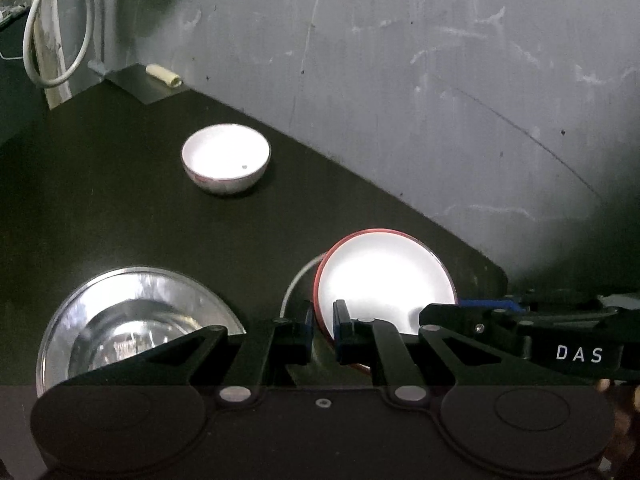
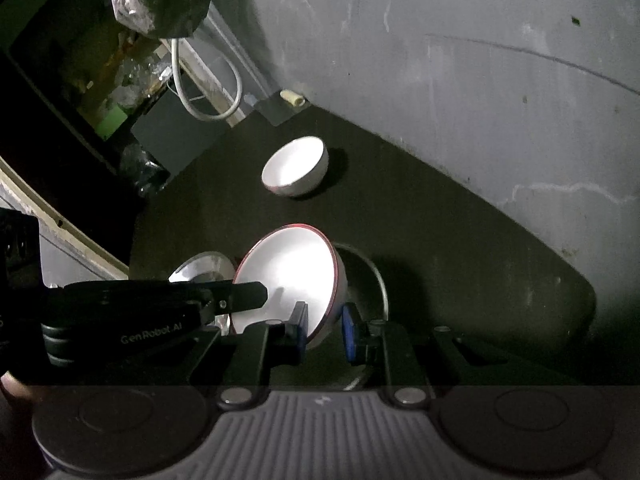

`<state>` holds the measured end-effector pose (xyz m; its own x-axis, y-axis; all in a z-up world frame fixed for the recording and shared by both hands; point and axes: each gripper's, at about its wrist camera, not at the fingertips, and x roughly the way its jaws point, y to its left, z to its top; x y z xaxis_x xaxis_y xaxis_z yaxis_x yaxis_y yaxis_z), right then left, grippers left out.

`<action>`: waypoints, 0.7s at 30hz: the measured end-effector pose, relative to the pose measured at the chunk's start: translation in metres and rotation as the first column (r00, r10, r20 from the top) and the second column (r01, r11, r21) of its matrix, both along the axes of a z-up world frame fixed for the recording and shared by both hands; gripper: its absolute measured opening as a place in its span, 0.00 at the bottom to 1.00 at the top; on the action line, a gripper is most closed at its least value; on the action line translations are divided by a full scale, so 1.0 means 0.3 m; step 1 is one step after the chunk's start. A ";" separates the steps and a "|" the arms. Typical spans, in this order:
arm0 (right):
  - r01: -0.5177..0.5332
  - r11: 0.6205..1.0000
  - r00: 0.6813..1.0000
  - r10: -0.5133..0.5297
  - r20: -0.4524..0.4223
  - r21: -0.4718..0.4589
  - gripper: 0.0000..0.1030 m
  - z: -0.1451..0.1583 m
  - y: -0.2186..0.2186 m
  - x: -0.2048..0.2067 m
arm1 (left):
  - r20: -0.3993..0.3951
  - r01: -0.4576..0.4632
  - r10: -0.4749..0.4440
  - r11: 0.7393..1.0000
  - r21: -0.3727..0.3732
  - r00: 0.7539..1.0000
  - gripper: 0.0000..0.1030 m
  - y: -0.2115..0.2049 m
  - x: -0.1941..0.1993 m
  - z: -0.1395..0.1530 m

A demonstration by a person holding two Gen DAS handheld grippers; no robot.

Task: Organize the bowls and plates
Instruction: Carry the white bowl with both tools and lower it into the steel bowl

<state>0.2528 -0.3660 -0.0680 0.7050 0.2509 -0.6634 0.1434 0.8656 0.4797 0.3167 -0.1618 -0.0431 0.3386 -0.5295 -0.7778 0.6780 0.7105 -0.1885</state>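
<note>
A red-rimmed white bowl (image 1: 384,280) is being gripped on two sides of its rim at once: the left gripper (image 1: 323,328) is clamped on the rim nearest its camera, and the right gripper (image 2: 326,328) is clenched on the opposite wall of the same bowl (image 2: 292,276), one blue pad inside and one outside. The bowl is being held tilted, its white inside facing up and away, above a steel plate (image 2: 372,276) lying near the table's front edge. The right gripper's black arm (image 1: 520,320) is being seen crossing at the right of the left wrist view. A second steel plate (image 1: 132,320) is lying flat on the dark table (image 1: 120,200) just beside, toward the left. A smaller white bowl (image 1: 226,164) is standing upright, well apart, close to the table's far edge along the grey wall (image 1: 400,60). A pale rolled object (image 1: 163,75) is lying at the far corner
</note>
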 end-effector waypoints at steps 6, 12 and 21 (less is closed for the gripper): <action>-0.006 1.000 1.000 0.006 -0.021 -0.008 0.20 -0.007 0.012 -0.006 | -0.018 0.005 -0.004 1.000 0.022 1.000 0.10 0.007 -0.012 -0.016; -0.005 1.000 0.999 0.004 -0.034 -0.016 0.20 -0.010 0.013 -0.002 | -0.029 0.003 -0.002 0.999 0.035 1.000 0.11 0.004 -0.013 -0.025; -0.008 1.000 0.998 0.007 -0.058 -0.019 0.20 -0.020 0.018 0.022 | -0.042 0.004 -0.001 0.999 0.052 0.999 0.11 -0.007 -0.005 -0.037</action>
